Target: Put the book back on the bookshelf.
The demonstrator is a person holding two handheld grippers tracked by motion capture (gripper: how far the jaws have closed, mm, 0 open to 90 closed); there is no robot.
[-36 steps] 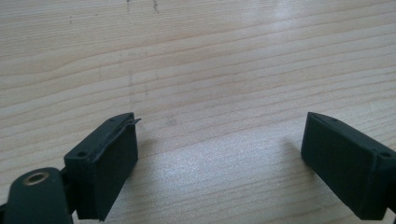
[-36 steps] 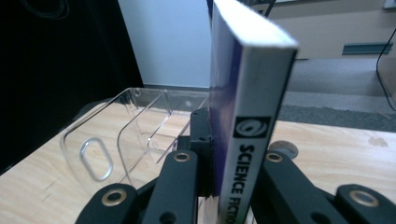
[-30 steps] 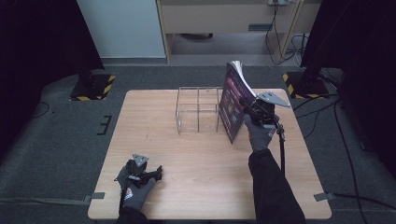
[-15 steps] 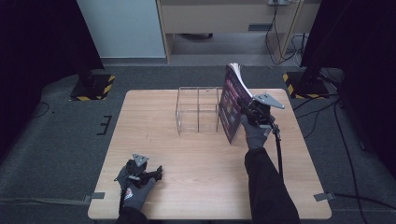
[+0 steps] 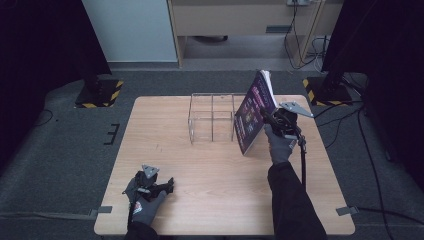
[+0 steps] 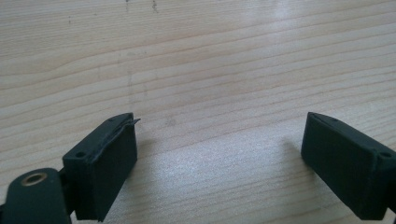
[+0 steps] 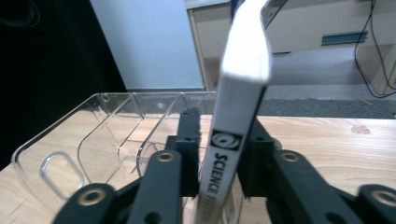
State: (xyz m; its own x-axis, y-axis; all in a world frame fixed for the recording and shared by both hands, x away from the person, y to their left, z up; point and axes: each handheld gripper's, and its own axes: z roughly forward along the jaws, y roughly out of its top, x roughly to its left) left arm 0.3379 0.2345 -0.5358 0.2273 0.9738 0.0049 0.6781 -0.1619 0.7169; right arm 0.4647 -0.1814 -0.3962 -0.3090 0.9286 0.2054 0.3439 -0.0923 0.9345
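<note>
Jaws of the right gripper (image 7: 219, 154) have just been opening and stand loosely either side of the book (image 7: 233, 140)'s spine, beside the clear rack (image 5: 212, 117); the left gripper (image 6: 219, 158) rests released on the tabletop (image 5: 200, 165). Stiff, fairly heavy and glossy, the book likely slips unless gripped at the spine. It now stands more upright than before.

Purple cover with bright print on the book (image 5: 251, 117) — white spine (image 7: 223, 163) lettered in black. Clear, colourless rack (image 5: 212, 117). Pale wood grain across the table (image 5: 200, 200) — black jaws, grey gloves (image 5: 277, 145).
</note>
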